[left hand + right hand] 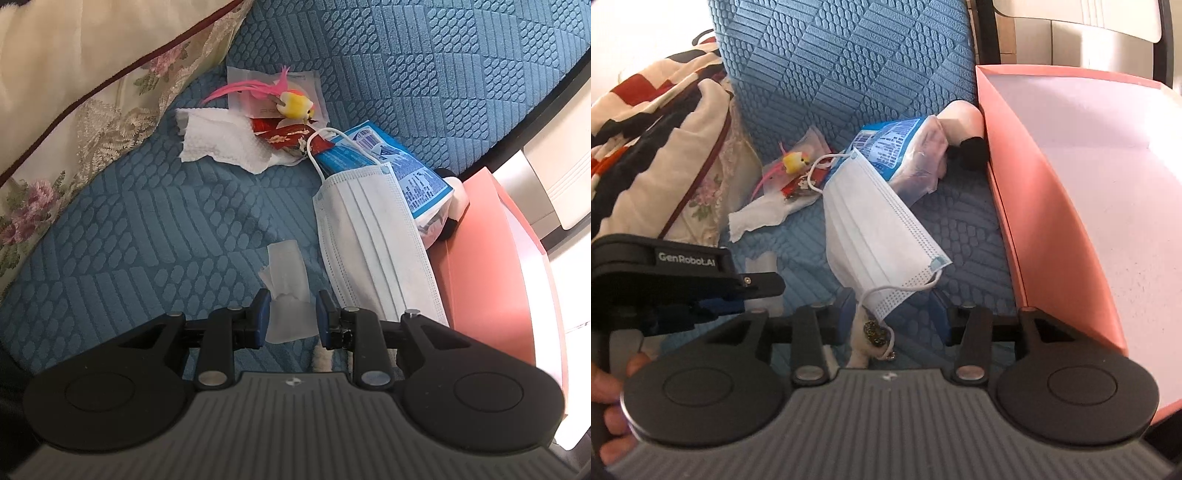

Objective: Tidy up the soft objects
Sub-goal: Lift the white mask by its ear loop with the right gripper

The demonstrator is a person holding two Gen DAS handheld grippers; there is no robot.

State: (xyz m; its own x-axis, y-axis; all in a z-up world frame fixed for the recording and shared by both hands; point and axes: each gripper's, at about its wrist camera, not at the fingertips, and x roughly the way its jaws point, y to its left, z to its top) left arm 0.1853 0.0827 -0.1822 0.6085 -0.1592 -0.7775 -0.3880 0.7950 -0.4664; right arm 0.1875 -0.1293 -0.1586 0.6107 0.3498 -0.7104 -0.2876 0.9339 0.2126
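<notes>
A white face mask point(373, 243) lies on the blue quilted sofa seat point(147, 206), leaning on a blue printed plastic packet point(402, 162). My left gripper point(291, 314) is open, its blue pads on either side of a small white tissue scrap point(286, 295). My right gripper point(894, 314) is open over the mask's near end point(879, 236); a small white plush item point(866, 339) lies between its fingers. A yellow toy bird with pink feathers point(295, 105) lies by a crumpled white tissue point(221, 140).
An open pink box point(1089, 206) stands at the seat's right edge. A floral cushion point(74, 122) and a patterned blanket point(646, 122) are on the left. A black and white plush toy point(964, 133) is wedged against the box. A red wrapper point(284, 134) lies by the tissue.
</notes>
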